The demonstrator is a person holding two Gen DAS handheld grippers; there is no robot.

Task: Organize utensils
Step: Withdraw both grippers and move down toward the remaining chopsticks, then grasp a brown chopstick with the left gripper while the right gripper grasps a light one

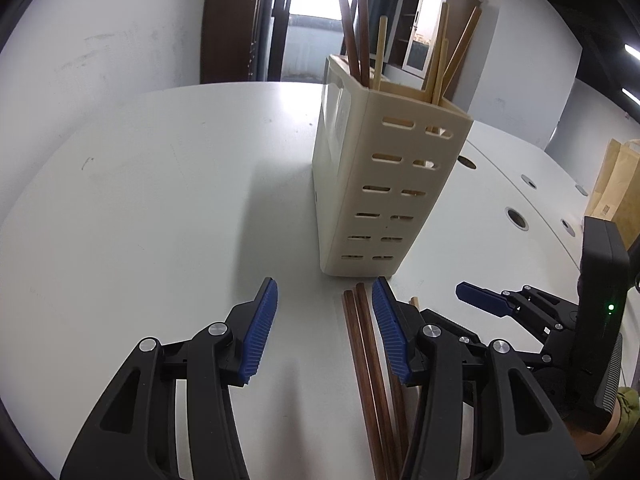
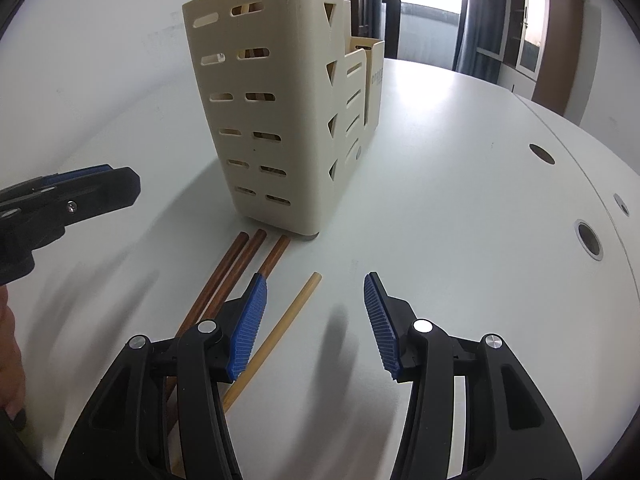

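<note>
Left gripper (image 1: 324, 328): we saw its blue-padded fingers (image 1: 260, 328) standing apart with nothing between them but bare tabletop (image 1: 160, 200); it hung low, just in front of the holder.
Right gripper (image 2: 314, 324): its fingers (image 2: 382, 324) were likewise spread and empty, pointing down at the tabletop beside the loose sticks.
Dark chopsticks (image 2: 224, 280): three brown ones lay flat and side by side, their tips just short of the holder's base — the right gripper's inner finger overlapped one of them in our right wrist view, though we could not tell whether it touched.
Light chopstick (image 2: 280, 328): a single pale one lay flat, just to the right of the dark ones, running under the same finger.
Utensil holder (image 1: 384, 184): a cream slotted caddy stood upright on the tabletop, with lower compartments stepped behind its tall one.
Already stowed: dark sticks (image 1: 354, 24) and pale sticks (image 1: 440, 52) stood leaning in the tall compartment.
Person: a hand (image 2: 10, 360) showed at the left edge of the right wrist view.
</note>
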